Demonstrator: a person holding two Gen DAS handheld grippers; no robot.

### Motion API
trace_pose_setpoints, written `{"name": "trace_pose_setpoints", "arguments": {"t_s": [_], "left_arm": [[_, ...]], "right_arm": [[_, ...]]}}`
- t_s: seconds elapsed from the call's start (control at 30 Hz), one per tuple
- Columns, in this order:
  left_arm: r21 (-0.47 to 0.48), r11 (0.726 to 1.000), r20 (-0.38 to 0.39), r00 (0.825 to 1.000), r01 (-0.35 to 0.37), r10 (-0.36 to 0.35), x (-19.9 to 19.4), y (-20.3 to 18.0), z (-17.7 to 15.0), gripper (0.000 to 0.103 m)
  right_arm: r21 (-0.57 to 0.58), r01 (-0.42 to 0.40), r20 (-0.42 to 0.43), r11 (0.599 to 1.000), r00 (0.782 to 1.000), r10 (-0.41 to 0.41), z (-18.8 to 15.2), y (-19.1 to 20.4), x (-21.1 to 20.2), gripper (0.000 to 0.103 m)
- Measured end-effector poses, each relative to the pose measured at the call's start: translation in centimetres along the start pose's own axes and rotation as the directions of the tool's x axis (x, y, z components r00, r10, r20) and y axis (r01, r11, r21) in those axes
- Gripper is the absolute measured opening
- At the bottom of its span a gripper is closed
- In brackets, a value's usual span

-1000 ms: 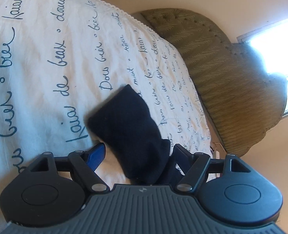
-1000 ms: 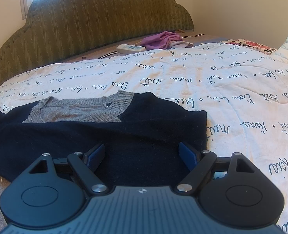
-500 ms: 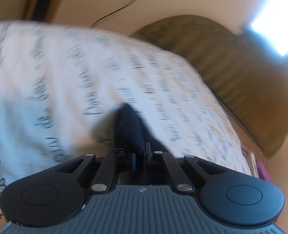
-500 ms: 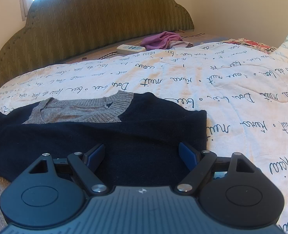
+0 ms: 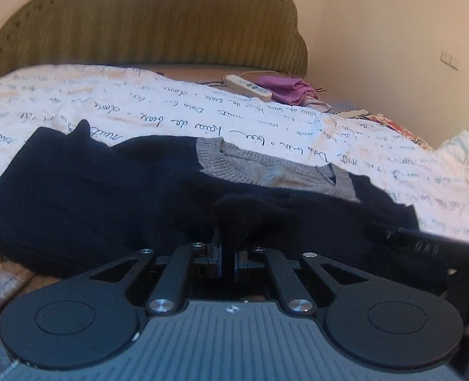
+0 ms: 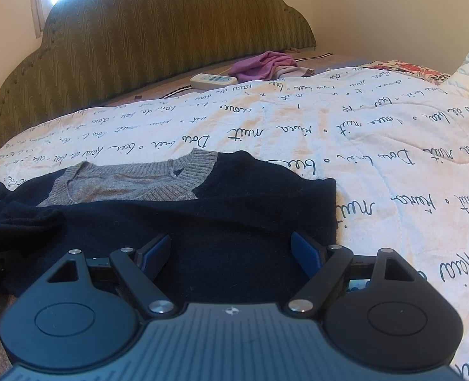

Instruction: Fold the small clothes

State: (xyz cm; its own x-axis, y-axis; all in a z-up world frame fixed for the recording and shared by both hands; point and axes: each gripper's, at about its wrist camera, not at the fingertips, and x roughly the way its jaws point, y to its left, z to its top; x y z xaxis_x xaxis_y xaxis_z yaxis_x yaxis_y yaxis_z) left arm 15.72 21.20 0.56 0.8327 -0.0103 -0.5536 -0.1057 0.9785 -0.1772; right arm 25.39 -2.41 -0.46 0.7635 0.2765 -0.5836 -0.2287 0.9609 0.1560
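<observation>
left gripper (image 5: 227, 255) jaws pinching sleeve of sweater (image 5: 114, 203) | right gripper (image 6: 231, 254) jaws spread above it | soft, light, floppy knit; best gripped at edges, cuffs

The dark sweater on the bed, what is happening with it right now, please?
A person is folding it with a gripper in each hand. The navy sweater with a grey collar lies flat on the white quilt. The left gripper is shut on a bunch of the sweater's dark fabric, apparently a sleeve, held over the body. The right gripper is open, low over the sweater's near part, gripping nothing.
</observation>
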Motion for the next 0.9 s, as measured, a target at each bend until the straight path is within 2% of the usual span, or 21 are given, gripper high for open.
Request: {"name": "trace_pose_setpoints", "arguments": {"t_s": [0.1, 0.2, 0.23, 0.27, 0.3, 0.33, 0.37, 0.4, 0.43, 0.47, 0.5, 0.53, 0.6, 0.67, 0.7, 0.73, 0.8, 0.83, 0.9], "left_arm": [[-0.034, 0.999, 0.008, 0.999, 0.032, -0.031, 0.0, 0.8, -0.2, 0.006], [-0.063, 0.997, 0.023, 0.999, 0.047, -0.046, -0.1, 1.2, -0.1, 0.006], [-0.063, 0.997, 0.026, 0.999, 0.048, -0.047, -0.2, 1.2, -0.2, 0.006], [-0.063, 0.997, 0.028, 0.998, 0.049, -0.047, -0.3, 1.1, -0.2, 0.006], [-0.065, 0.997, 0.03, 0.998, 0.051, -0.049, -0.2, 1.1, 0.0, 0.006], [-0.068, 0.996, 0.03, 0.998, 0.054, -0.052, -0.2, 1.2, 0.0, 0.006], [-0.072, 0.996, 0.03, 0.998, 0.056, -0.054, -0.1, 1.2, 0.1, 0.006], [-0.076, 0.995, 0.03, 0.998, 0.059, -0.057, -0.1, 1.2, 0.2, 0.006], [-0.08, 0.995, 0.032, 0.998, 0.062, -0.06, -0.1, 1.3, 0.2, 0.006], [-0.085, 0.994, 0.034, 0.997, 0.066, -0.063, -0.2, 1.4, 0.2, 0.006], [-0.09, 0.993, 0.036, 0.997, 0.069, -0.066, -0.2, 1.5, 0.2, 0.006], [-0.096, 0.993, 0.038, 0.997, 0.074, -0.07, -0.2, 1.6, 0.2, 0.006], [-0.109, 0.991, 0.043, 0.996, 0.081, -0.076, -0.3, 1.8, 0.2, 0.006], [-0.117, 0.989, 0.045, 0.996, 0.088, -0.083, -0.3, 2.0, 0.2, 0.006], [-0.12, 0.989, 0.044, 0.995, 0.092, -0.087, -0.4, 2.1, 0.2, 0.006], [-0.121, 0.988, 0.044, 0.995, 0.096, -0.092, -0.3, 2.2, 0.2, 0.006], [-0.123, 0.987, 0.046, 0.994, 0.106, -0.101, -0.3, 2.2, 0.2, 0.007], [-0.122, 0.986, 0.046, 0.993, 0.112, -0.107, -0.4, 2.2, 0.2, 0.013], [-0.114, 0.986, 0.045, 0.992, 0.12, -0.116, -0.4, 2.1, 0.2, 0.014]], "right_arm": [[-0.004, -0.001, -0.008, 1.0, 1.0, 0.001, 0.1, 0.1, 0.0, 0.083], [-0.002, 0.028, -0.059, 1.0, 0.998, -0.028, 1.5, 1.0, -0.6, 0.084], [0.036, 0.004, -0.062, 0.999, 0.998, -0.002, 2.3, 1.3, -1.2, 0.084], [0.081, -0.06, -0.059, 0.995, 0.996, 0.065, 3.0, 1.7, -1.8, 0.084], [0.131, -0.154, -0.065, 0.979, 0.984, 0.163, 3.8, 2.2, -2.2, 0.084], [0.185, -0.258, -0.094, 0.948, 0.956, 0.279, 4.5, 2.9, -2.1, 0.085], [0.236, -0.34, -0.14, 0.91, 0.915, 0.378, 5.2, 3.8, -1.5, 0.085], [0.299, -0.407, -0.193, 0.863, 0.86, 0.473, 5.6, 4.8, -0.5, 0.085], [0.358, -0.44, -0.238, 0.823, 0.81, 0.536, 5.8, 5.7, 0.7, 0.085], [0.403, -0.443, -0.271, 0.801, 0.778, 0.567, 5.9, 6.6, 1.8, 0.085], [0.428, -0.439, -0.297, 0.79, 0.757, 0.582, 5.8, 7.5, 2.8, 0.085], [0.435, -0.431, -0.322, 0.791, 0.746, 0.583, 5.8, 8.3, 3.7, 0.085], [0.437, -0.398, -0.369, 0.806, 0.738, 0.564, 5.4, 9.4, 5.0, 0.084], [0.437, -0.39, -0.371, 0.811, 0.743, 0.557, 5.3, 10.1, 5.4, 0.083], [0.439, -0.389, -0.364, 0.81, 0.747, 0.556, 5.3, 10.2, 5.4, 0.077], [0.441, -0.385, -0.366, 0.811, 0.748, 0.554, 5.4, 10.3, 5.5, 0.06], [0.437, -0.362, -0.395, 0.823, 0.745, 0.538, 5.4, 10.3, 5.9, 0.035], [0.429, -0.355, -0.41, 0.831, 0.743, 0.529, 5.2, 10.3, 6.3, 0.032], [0.428, -0.351, -0.416, 0.833, 0.742, 0.526, 4.9, 10.3, 6.6, 0.029]]}}
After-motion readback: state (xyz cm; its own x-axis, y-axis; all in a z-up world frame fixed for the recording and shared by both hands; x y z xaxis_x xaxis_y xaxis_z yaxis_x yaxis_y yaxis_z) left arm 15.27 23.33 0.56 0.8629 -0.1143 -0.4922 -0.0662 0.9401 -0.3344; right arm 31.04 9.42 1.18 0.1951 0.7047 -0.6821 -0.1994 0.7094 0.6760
